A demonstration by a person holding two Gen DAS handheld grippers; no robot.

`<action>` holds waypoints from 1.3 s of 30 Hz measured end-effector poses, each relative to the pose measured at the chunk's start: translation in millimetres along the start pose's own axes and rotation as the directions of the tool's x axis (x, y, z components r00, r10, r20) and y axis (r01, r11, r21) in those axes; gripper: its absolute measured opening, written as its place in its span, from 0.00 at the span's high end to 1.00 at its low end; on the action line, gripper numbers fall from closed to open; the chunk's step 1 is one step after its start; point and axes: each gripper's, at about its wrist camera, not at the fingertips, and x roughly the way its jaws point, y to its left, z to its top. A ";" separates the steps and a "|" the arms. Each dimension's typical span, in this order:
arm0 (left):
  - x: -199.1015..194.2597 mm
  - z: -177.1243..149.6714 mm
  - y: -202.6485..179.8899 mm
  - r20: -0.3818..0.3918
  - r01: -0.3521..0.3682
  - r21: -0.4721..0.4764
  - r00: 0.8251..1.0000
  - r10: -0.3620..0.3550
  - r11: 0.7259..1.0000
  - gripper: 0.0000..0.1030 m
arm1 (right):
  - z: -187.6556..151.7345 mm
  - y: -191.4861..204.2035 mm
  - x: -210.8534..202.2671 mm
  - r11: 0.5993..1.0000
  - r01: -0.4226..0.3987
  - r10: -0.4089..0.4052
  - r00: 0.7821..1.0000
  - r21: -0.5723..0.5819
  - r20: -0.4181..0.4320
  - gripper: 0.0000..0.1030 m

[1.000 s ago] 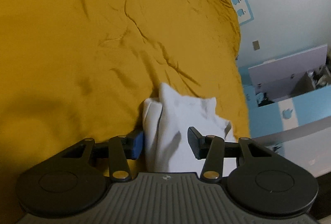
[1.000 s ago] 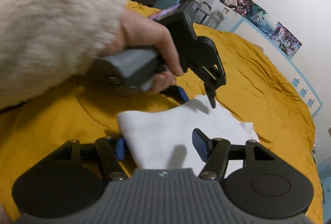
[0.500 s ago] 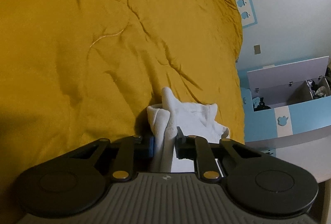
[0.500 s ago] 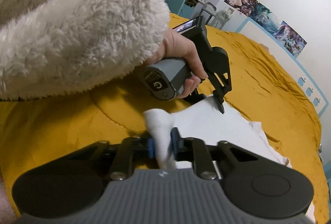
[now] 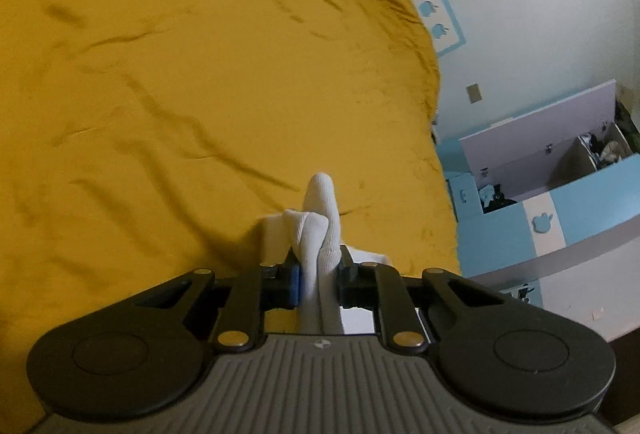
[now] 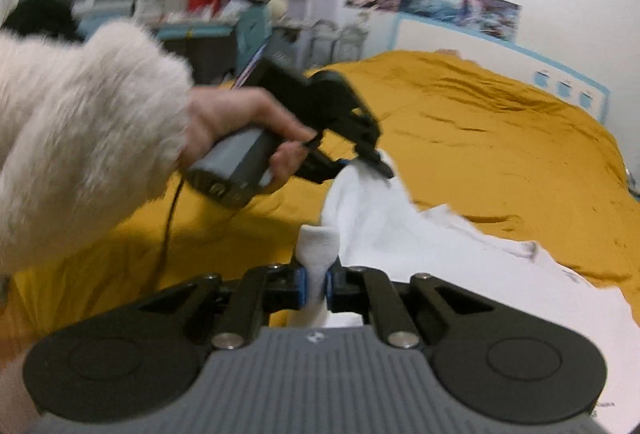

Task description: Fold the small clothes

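Observation:
A small white garment [image 6: 400, 230] lies on the mustard-yellow bedspread [image 6: 500, 137]. My left gripper [image 5: 319, 276] is shut on a bunched edge of the white garment [image 5: 318, 218], which sticks up between the jaws. My right gripper [image 6: 316, 284] is shut on another edge of the same garment, pinched into a white fold. In the right wrist view the left gripper [image 6: 366, 163] shows farther off, held by a hand in a fluffy cream sleeve, lifting its edge above the bed. The rest of the garment trails down to the right.
The yellow bedspread [image 5: 180, 73] stretches far ahead and left. A blue and white open storage box [image 5: 560, 193] stands beyond the bed's right edge. A desk, chair and shelves [image 6: 256, 17] stand past the bed's far side. A cable [image 6: 170, 218] hangs from the left gripper.
Both grippers went from open around the garment's edges to shut on them. Both have since lifted, pulling the pinched edges up off the bed.

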 end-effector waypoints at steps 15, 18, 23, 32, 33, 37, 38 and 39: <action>123.5 -66.0 -158.8 -0.062 0.080 0.188 0.996 -0.069 0.979 0.83 | -44.4 -163.9 -92.4 0.905 0.280 -0.308 0.950 0.321 0.041 0.98; 151.2 -81.8 -176.1 -0.095 0.082 0.200 0.993 -0.065 0.976 0.83 | -59.5 -194.7 -105.6 0.856 0.326 -0.367 0.930 0.401 0.026 0.98; 188.9 -108.2 -197.1 -0.147 0.070 0.263 0.989 -0.032 0.962 0.83 | -84.7 -241.6 -113.7 0.781 0.382 -0.427 0.904 0.495 -0.024 0.98; 229.7 -136.4 -213.4 -0.195 0.011 0.318 0.979 0.054 0.948 0.83 | -118.1 -271.2 -113.3 0.699 0.388 -0.437 0.897 0.601 -0.070 0.98; 232.2 -138.5 -213.4 -0.194 0.002 0.329 0.979 0.066 0.944 0.83 | -121.4 -273.4 -111.7 0.696 0.388 -0.436 0.897 0.604 -0.073 0.98; 243.5 -146.1 -213.5 -0.192 -0.042 0.357 0.974 0.117 0.933 0.83 | -135.9 -282.2 -107.4 0.678 0.389 -0.433 0.897 0.624 -0.089 0.98; 246.9 -148.3 -213.1 -0.192 -0.052 0.364 0.973 0.130 0.930 0.83 | -137.8 -283.2 -105.8 0.675 0.389 -0.430 0.898 0.627 -0.094 0.97; 250.8 -150.1 -212.5 -0.196 -0.064 0.375 0.970 0.147 0.925 0.82 | -140.0 -285.7 -103.8 0.675 0.389 -0.424 0.900 0.627 -0.101 0.97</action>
